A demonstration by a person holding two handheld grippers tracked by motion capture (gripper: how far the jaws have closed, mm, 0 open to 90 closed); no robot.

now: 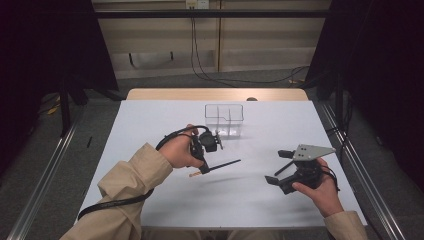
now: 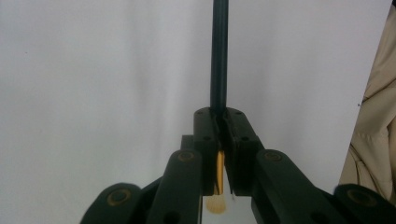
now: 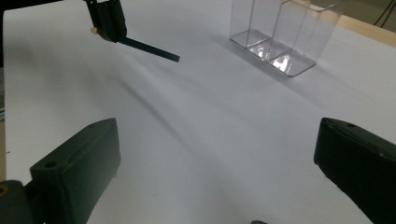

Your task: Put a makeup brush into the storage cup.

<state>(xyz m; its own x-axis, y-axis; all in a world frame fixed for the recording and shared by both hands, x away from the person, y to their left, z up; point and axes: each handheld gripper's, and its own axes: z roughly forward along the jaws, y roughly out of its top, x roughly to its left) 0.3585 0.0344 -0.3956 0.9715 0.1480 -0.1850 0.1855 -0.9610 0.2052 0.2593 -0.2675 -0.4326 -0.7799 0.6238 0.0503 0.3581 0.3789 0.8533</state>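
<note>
Two grippers work over the white table (image 1: 150, 120) in the high view. The left gripper (image 1: 204, 169) hangs above the table's middle, its jaws clamped on a dark pencil (image 1: 222, 164) near its pale butt end. The pencil's long axis lies nearly level, its free end pointing toward the table's right edge and slightly toward the far edge. A clear divided container (image 1: 224, 120) stands near the middle of the far edge, just beyond the left gripper. The right gripper (image 1: 277, 167) sits near the right edge, well apart from the pencil, jaws apart.

Seen from the left gripper view, the left gripper (image 2: 218, 123) has its jaws pressed together on the pencil (image 2: 219, 56), which runs straight up and away from the camera; its tan end (image 2: 216, 203) pokes out behind the pads.

From the right gripper view, the right gripper (image 3: 217, 168) stands wide open over bare table (image 3: 210, 121). Farther off, the left gripper (image 3: 108, 21) holds the pencil (image 3: 149, 49) slanting down toward the container (image 3: 280, 37).
</note>
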